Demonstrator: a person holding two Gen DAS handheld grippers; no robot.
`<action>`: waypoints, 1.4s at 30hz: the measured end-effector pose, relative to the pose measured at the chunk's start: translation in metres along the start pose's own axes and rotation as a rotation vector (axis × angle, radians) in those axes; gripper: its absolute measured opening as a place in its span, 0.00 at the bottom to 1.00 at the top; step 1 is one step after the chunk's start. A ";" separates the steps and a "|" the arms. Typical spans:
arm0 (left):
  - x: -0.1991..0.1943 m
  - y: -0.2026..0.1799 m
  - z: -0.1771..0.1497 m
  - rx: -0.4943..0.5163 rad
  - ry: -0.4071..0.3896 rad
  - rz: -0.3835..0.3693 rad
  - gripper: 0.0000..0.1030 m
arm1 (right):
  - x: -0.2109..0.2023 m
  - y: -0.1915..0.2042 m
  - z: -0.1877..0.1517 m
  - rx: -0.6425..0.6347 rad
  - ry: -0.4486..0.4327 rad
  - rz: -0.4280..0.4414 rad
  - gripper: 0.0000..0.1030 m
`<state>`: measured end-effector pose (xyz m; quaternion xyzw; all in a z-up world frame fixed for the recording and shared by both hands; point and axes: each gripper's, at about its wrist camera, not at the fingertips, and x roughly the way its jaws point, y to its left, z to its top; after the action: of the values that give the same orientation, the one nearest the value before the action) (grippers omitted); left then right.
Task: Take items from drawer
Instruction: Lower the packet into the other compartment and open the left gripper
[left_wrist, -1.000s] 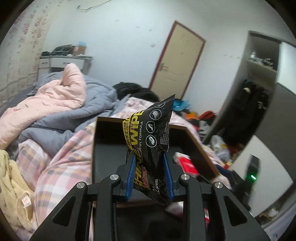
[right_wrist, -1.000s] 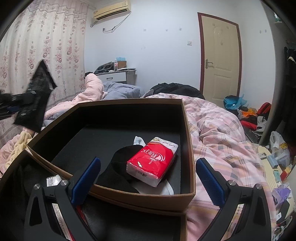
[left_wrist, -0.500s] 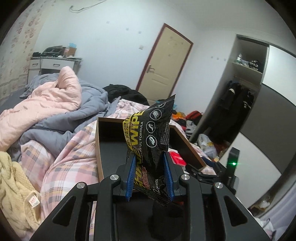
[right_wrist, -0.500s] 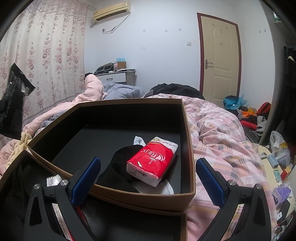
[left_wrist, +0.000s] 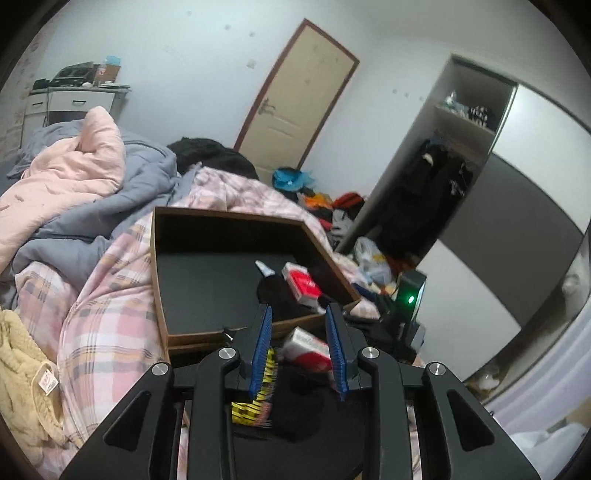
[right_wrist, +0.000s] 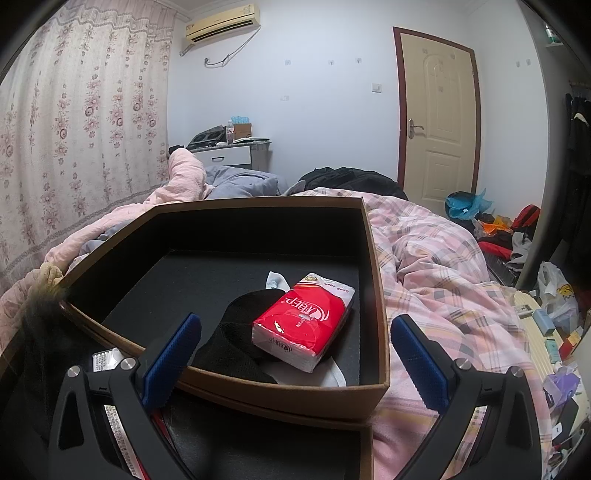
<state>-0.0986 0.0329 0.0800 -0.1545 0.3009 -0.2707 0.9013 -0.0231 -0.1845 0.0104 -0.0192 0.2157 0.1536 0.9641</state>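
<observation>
A brown drawer with a black inside rests on the bed. In it lie a red tissue pack, a black sock and a small white item. My left gripper hovers over the drawer's near edge with its pads a little apart and nothing between them. The black and yellow wipes pack lies blurred below its left finger, beside a second red and white pack. My right gripper stands wide open before the drawer, in line with the tissue pack and the sock.
A pink plaid quilt covers the bed around the drawer. A second dark box sits just under both grippers. Clutter lies on the floor to the right. A dark wardrobe stands beyond. A blurred dark shape sits at the left edge.
The wipes pack stood upright between my left pads; now it is out of them and lies below. The left view has swung toward the drawer. The right gripper has not moved.
</observation>
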 end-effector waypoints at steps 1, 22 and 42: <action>0.003 0.002 -0.001 -0.003 0.013 0.009 0.24 | -0.001 0.000 0.000 0.000 -0.003 0.000 0.99; 0.076 0.010 -0.024 -0.137 0.039 0.134 0.82 | 0.000 0.000 0.000 0.002 -0.002 0.001 0.99; 0.114 0.000 -0.053 0.025 -0.049 0.409 0.92 | -0.002 0.000 0.000 -0.012 -0.010 -0.013 0.99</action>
<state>-0.0549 -0.0396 -0.0134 -0.0855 0.3006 -0.0817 0.9464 -0.0250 -0.1848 0.0113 -0.0256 0.2100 0.1485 0.9660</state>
